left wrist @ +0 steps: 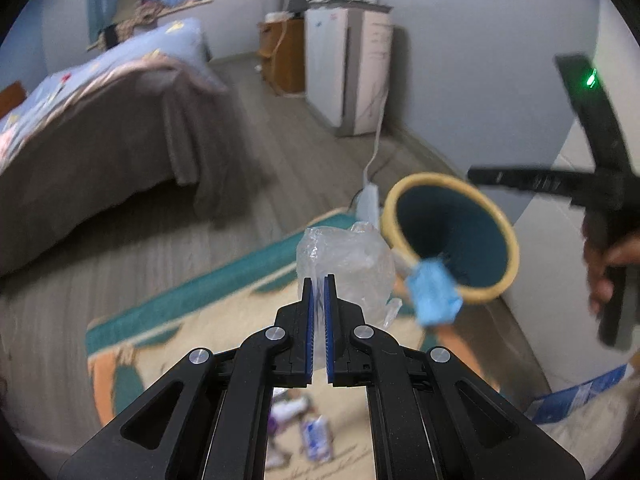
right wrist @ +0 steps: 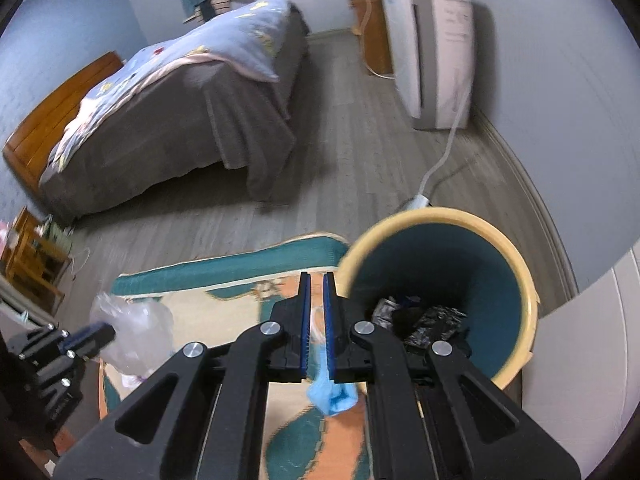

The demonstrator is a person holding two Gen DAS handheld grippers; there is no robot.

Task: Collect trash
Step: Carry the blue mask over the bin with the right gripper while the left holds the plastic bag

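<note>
My left gripper (left wrist: 319, 280) is shut on a crumpled clear plastic bag (left wrist: 352, 264) and holds it in the air left of the trash bin (left wrist: 452, 236), a teal bin with a cream rim. The bag and left gripper also show in the right wrist view (right wrist: 132, 332). My right gripper (right wrist: 316, 280) is shut on a light blue glove (right wrist: 332, 394) that hangs below the jaws, just left of the bin (right wrist: 440, 292). The glove also shows in the left wrist view (left wrist: 434, 296). Dark crumpled trash (right wrist: 420, 320) lies in the bin.
A patterned teal and orange rug (right wrist: 224, 280) lies under both grippers, with small packets (left wrist: 316, 436) on it. A bed (right wrist: 160, 112) stands at the back left, a white appliance (right wrist: 432, 52) with a cord by the back wall, and a small wooden stand (right wrist: 28, 256) at the left.
</note>
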